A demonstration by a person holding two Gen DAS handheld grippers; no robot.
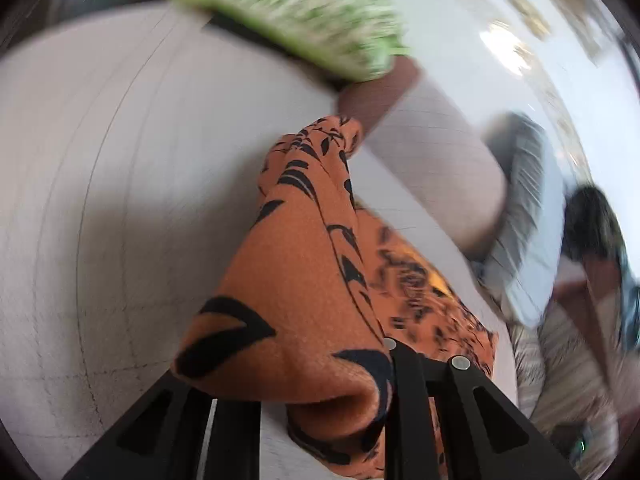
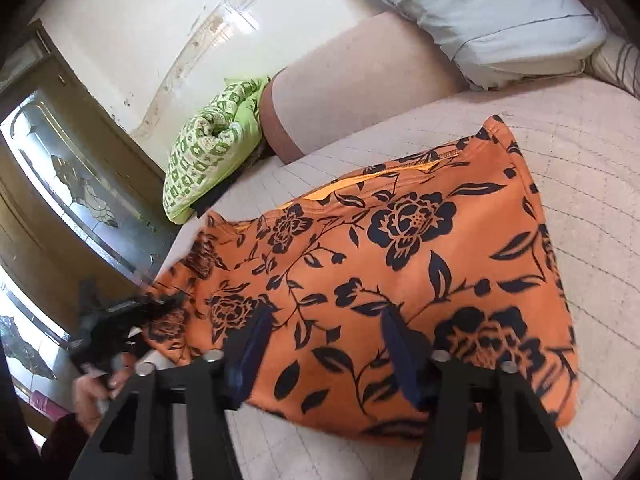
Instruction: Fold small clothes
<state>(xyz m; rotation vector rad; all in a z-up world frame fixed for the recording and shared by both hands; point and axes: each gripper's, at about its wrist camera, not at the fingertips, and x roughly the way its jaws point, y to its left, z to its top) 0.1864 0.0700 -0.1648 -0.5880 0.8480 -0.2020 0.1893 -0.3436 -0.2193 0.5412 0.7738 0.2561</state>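
An orange garment with a black flower print (image 2: pixel 380 264) lies on the quilted bed (image 2: pixel 560 152). My right gripper (image 2: pixel 326 332) hovers over its near half, open, with both blue-padded fingertips (image 2: pixel 256 336) above the cloth. My left gripper (image 2: pixel 112 320) shows at the garment's left end in the right wrist view, blurred. In the left wrist view the orange cloth (image 1: pixel 304 264) bunches up between the black fingers (image 1: pixel 404 400), which are shut on it and lift that end off the bed.
A green and white patterned cushion (image 2: pixel 204 152) lies at the bed's far left edge. A pale blue pillow (image 2: pixel 480 16) rests at the head. A beige bolster (image 2: pixel 360 80) lies between them. A glass-paned wooden cabinet (image 2: pixel 60 184) stands left of the bed.
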